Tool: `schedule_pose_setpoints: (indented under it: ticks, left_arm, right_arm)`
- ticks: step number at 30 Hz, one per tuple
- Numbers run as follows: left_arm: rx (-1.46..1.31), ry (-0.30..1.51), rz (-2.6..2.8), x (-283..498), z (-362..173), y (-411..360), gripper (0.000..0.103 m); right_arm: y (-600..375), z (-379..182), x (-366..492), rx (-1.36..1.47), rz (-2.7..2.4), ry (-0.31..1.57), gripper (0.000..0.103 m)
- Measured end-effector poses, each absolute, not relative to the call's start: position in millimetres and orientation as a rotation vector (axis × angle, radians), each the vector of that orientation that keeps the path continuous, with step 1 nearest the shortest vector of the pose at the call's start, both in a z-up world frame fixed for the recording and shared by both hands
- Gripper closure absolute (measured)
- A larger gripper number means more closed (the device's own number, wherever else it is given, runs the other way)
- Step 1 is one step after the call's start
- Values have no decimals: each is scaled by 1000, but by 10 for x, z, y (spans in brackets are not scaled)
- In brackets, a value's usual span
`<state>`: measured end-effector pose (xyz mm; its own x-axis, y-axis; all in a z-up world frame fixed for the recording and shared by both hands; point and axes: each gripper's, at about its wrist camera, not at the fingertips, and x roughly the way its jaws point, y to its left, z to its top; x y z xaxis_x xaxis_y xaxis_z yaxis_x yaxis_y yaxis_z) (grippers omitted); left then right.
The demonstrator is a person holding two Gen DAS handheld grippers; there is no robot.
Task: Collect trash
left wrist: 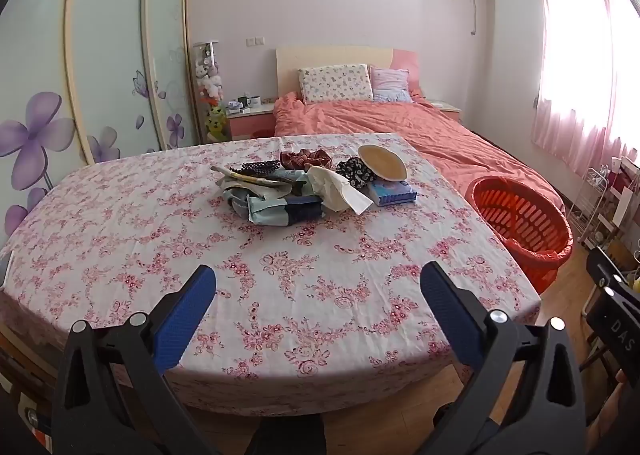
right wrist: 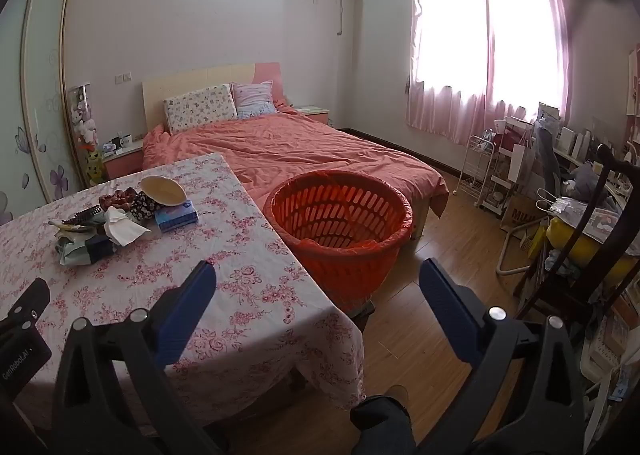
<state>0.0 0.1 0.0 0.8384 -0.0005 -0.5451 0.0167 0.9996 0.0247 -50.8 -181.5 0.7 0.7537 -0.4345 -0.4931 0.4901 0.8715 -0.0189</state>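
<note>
A pile of trash (left wrist: 288, 191) lies on the far middle of the floral-cloth table (left wrist: 160, 255): a white crumpled tissue (left wrist: 340, 191), a blue tissue pack (left wrist: 392, 191), a tan paper bowl (left wrist: 382, 162), dark wrappers and scrunchies. The pile also shows in the right wrist view (right wrist: 116, 223). An orange slotted basket (left wrist: 520, 223) with an orange liner stands off the table's right edge; it fills the middle of the right wrist view (right wrist: 340, 231). My left gripper (left wrist: 318, 291) is open and empty over the table's near part. My right gripper (right wrist: 318, 287) is open and empty over the table's right edge, in front of the basket.
A bed with an orange cover (right wrist: 300, 151) lies behind the table and basket. A wardrobe with purple flowers (left wrist: 80, 95) stands left. A dark chair (right wrist: 592, 247), a white rack (right wrist: 480, 171) and cluttered shelves stand right, on a wooden floor (right wrist: 440, 263).
</note>
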Motion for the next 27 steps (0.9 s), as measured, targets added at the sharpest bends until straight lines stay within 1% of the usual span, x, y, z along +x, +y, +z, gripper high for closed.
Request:
schedule_pose_setpoints:
  ticks: [27]
  left_arm:
    - [25, 585, -11, 3, -1, 2, 2]
  right_arm:
    - [-1816, -9, -491, 111, -506, 513, 4]
